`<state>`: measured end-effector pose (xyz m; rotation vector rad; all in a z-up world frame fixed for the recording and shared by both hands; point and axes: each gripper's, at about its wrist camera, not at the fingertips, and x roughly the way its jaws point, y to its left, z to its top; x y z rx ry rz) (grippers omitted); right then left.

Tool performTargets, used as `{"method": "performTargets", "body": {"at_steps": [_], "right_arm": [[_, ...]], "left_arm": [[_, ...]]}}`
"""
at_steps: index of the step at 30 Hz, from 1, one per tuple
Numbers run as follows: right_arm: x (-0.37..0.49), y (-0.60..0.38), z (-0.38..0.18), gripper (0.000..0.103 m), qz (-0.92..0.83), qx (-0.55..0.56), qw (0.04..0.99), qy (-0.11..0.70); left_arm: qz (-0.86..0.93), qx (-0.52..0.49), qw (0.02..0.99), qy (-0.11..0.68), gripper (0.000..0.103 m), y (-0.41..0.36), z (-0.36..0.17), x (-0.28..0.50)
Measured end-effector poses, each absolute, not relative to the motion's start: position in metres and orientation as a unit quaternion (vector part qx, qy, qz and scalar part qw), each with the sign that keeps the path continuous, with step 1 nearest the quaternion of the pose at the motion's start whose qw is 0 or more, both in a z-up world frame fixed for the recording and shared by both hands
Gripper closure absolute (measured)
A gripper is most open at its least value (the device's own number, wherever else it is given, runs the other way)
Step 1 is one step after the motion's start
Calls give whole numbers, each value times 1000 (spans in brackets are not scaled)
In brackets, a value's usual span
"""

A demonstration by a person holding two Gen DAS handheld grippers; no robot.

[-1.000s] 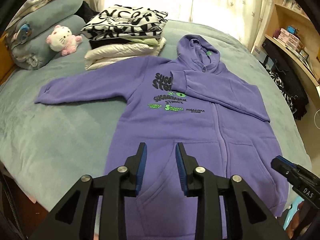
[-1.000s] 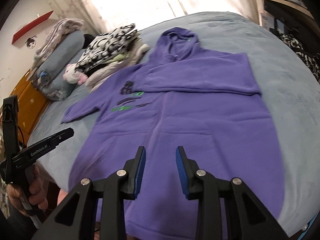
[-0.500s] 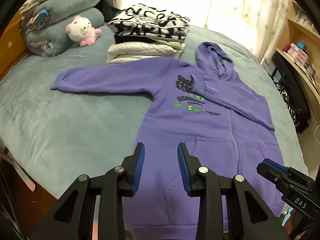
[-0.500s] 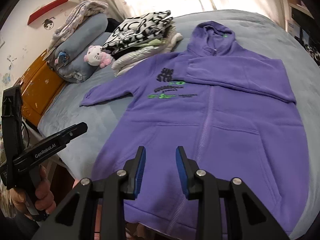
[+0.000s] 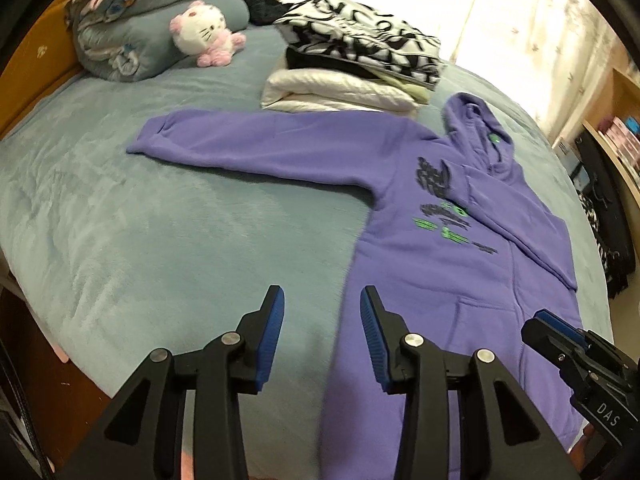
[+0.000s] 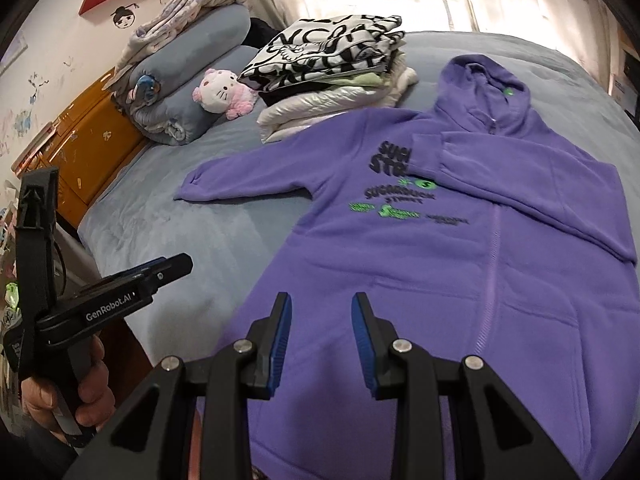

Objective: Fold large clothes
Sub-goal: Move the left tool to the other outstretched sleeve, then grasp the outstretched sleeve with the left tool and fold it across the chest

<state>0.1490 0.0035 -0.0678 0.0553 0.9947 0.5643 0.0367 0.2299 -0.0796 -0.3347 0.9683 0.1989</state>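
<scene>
Bedding roll (image 5: 160, 40), plush cat (image 5: 204, 34) and folded stack (image 5: 352, 68) line the bed (image 5: 140, 240) head. Hoodie (image 5: 440, 264) lies flat at right. Left tool (image 5: 322, 320) and right tool (image 6: 320, 324): jaws apart, empty, above the hem.

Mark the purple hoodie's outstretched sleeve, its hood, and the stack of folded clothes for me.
outstretched sleeve (image 5: 256, 148), left wrist view, on the middle of the sleeve.
hood (image 6: 484, 80), right wrist view, on the hood's purple outer fabric.
stack of folded clothes (image 5: 360, 44), left wrist view, on the black-and-white top garment.
</scene>
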Motion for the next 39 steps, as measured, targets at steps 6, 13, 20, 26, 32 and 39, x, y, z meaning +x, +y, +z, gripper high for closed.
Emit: {"method": "performTargets", "body": {"at_steps": [6, 13, 20, 26, 32, 39], "right_arm": [[174, 26, -74, 72, 261, 16, 844, 467], [211, 49, -78, 72, 250, 9, 852, 459], [252, 84, -83, 72, 249, -5, 860, 446], [292, 104, -101, 72, 247, 17, 853, 459], [317, 109, -122, 72, 238, 42, 846, 475], [323, 89, -134, 72, 237, 79, 835, 490]], "left_arm": [[87, -191, 861, 463, 56, 266, -99, 56], [67, -254, 848, 461, 56, 320, -129, 90], [82, -316, 835, 443, 55, 391, -158, 136], [96, -365, 812, 445, 55, 440, -186, 171], [117, -390, 807, 427, 56, 464, -204, 195], [174, -350, 832, 393, 98, 459, -173, 212]]}}
